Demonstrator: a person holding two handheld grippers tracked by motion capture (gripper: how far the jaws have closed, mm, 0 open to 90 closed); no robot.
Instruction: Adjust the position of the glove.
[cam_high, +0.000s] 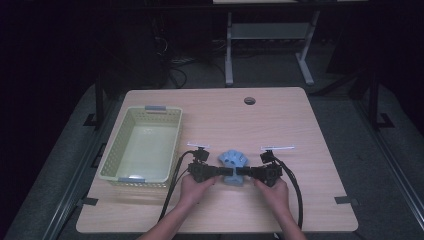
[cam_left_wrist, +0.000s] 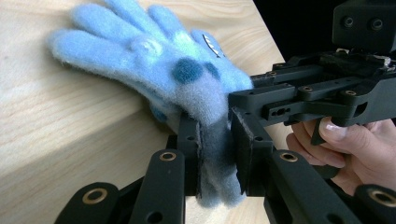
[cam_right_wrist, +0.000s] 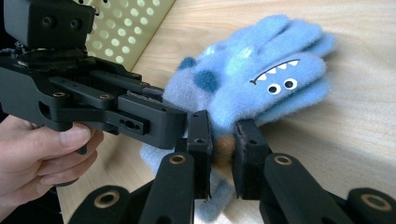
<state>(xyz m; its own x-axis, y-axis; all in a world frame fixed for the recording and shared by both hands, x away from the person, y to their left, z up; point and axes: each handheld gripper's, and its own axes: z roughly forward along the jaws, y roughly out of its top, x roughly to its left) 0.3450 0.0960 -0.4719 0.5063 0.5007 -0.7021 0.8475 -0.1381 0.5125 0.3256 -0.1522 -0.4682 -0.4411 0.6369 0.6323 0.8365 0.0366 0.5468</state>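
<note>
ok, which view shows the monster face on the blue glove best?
Right gripper view: the blue glove faces the camera, eyes and teeth clear. Left gripper view catches its spotted side and a sliver of teeth. High view shows a small blue lump between both grippers.

From my seat the glove's (cam_left_wrist: 154, 70) cuff disappears between my left gripper's (cam_left_wrist: 215, 154) pads; in the high view its pattern is too small to read.
</note>
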